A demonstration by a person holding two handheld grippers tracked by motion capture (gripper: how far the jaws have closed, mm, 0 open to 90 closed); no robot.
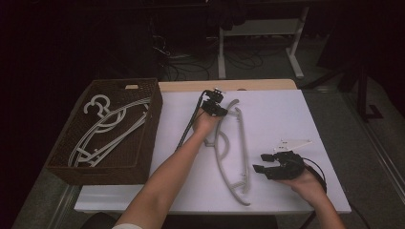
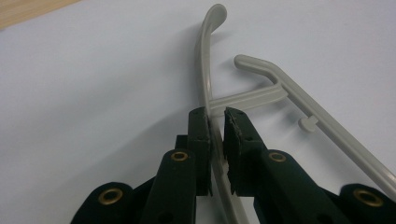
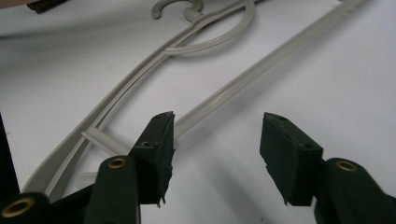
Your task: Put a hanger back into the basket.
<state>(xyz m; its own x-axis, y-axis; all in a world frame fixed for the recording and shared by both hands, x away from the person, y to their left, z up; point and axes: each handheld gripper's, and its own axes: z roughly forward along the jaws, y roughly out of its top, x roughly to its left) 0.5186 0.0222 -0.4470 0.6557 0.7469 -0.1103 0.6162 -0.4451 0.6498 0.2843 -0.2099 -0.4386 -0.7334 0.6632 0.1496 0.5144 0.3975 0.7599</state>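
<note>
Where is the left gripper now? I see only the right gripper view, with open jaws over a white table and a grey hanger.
Observer: In the high view, the left gripper is at the far end of that grey hanger, near the middle of the table.
Operator: Does it hold the hanger already?
Observer: Yes. The left gripper view shows its jaws closed on the hanger's thin curved arm, a little below the arm's tip.
Operator: Is there a place for the hanger?
Observer: A brown woven basket stands at the table's left edge, with other hangers lying in it.
</note>
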